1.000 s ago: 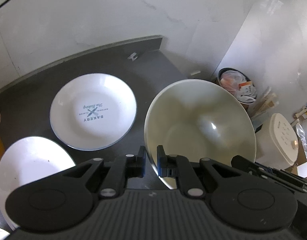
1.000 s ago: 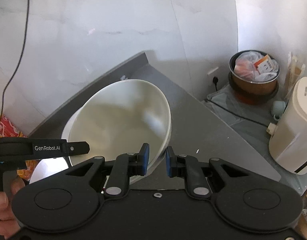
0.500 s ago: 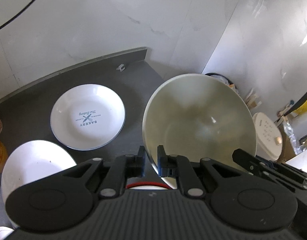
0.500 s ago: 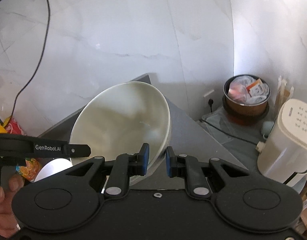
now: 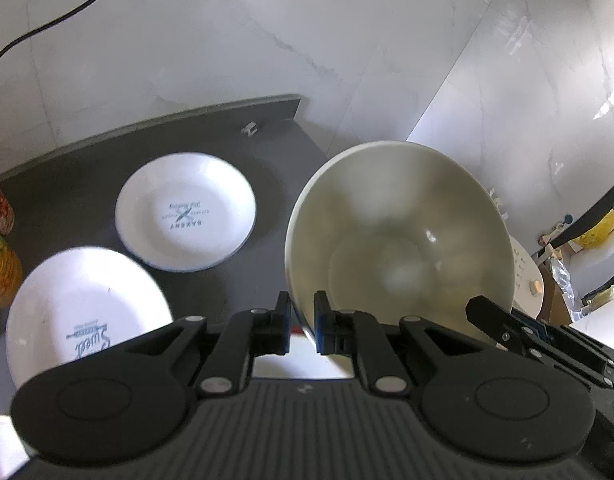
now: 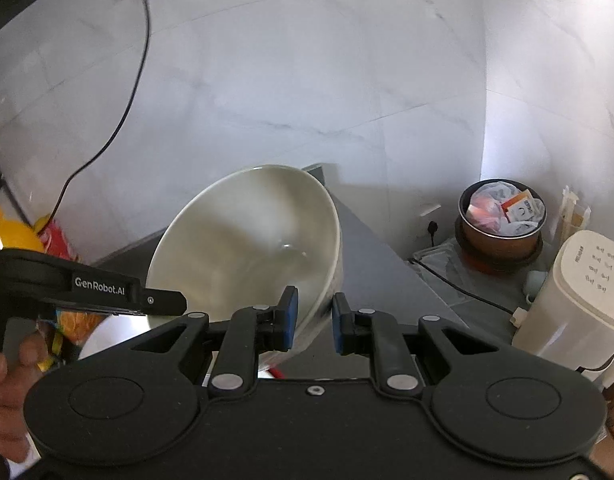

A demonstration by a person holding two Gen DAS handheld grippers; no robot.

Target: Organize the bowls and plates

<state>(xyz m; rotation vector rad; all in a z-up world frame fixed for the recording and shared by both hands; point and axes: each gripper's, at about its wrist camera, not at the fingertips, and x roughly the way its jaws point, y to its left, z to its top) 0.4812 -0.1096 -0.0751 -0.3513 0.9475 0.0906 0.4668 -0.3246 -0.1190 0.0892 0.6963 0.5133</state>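
Your left claw (image 5: 300, 326) pinches the near rim of the large cream ceramic bowl (image 5: 399, 248), held tilted in the air above the dark counter (image 5: 87, 168). Keep it level over the two white printed plates (image 5: 185, 212). Your right claw (image 6: 313, 318) straddles the rim's right side, fingers slightly apart; don't release early.
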